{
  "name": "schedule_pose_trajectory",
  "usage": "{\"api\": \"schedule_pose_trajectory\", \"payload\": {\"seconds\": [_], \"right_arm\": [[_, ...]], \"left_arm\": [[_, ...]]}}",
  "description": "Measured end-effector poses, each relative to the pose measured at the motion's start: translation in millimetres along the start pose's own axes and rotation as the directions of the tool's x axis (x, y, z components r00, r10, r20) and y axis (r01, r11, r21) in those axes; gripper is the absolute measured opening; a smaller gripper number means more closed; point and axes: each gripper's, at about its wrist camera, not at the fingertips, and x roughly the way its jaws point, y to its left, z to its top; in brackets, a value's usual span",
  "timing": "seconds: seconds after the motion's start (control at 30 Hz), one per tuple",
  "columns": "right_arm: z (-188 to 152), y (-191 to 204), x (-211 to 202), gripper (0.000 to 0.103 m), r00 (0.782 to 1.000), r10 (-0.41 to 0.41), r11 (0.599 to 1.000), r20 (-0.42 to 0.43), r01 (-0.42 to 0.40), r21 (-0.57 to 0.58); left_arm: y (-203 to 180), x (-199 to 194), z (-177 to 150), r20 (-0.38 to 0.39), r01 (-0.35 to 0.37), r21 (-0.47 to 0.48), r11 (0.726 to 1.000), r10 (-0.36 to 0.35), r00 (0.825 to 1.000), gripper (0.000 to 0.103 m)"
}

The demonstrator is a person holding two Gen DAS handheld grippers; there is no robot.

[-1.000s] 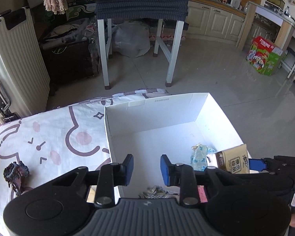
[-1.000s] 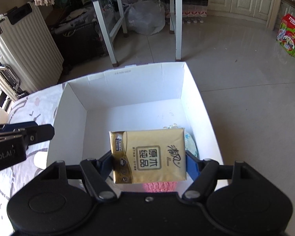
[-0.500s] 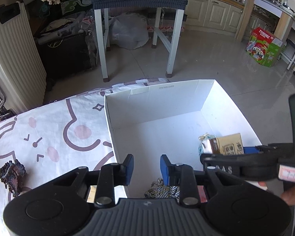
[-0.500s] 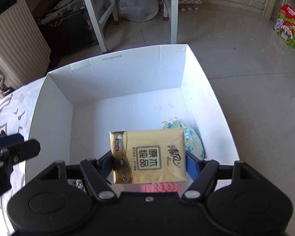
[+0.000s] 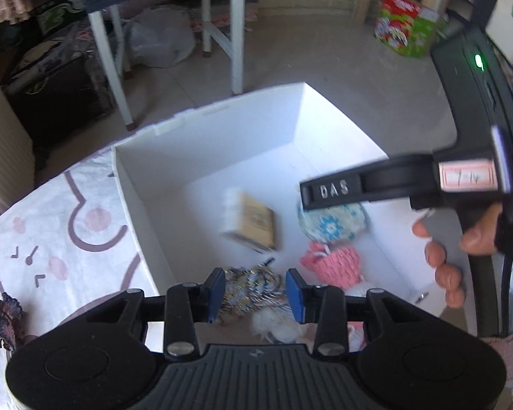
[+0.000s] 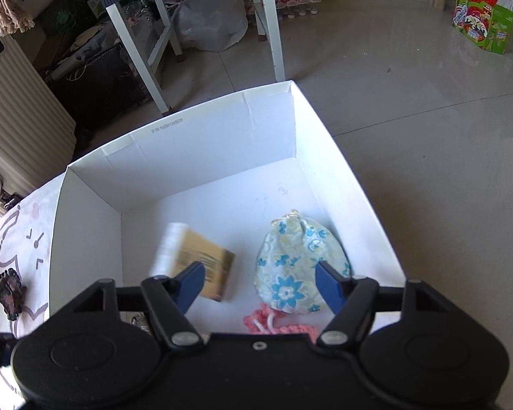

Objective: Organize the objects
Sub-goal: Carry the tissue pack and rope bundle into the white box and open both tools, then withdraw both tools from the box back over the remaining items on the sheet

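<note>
Right hand-held gripper spread wide and empty, tissue pack blurred inside white box

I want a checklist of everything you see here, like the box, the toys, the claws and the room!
Surface: cartoon-print cloth under a white box.
Job's things: tissue pack, blurred and tilted, inside the box beside a blue-flower pouch; pink knit pouch and braided cord nearer.
Clutter: dark crumpled thing on the cloth.
Claws: left claw open; right claw open, empty.
Cables: black cable by the right hand.
Surroundings: white stool, suitcase, Tuborg carton, tiled floor.
</note>
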Motion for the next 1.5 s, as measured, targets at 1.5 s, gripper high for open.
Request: {"api": "schedule_pose_trajectory", "payload": {"seconds": [1.5], "right_arm": [[-15.3,-23.1,-53.5,0.058,0.999,-0.002,0.997,0.047,0.005,-0.079]], "left_arm": [[10.3,-6.0,16.2,0.009,-0.14,-0.071,0.988,0.141,0.99,0.052]]}}
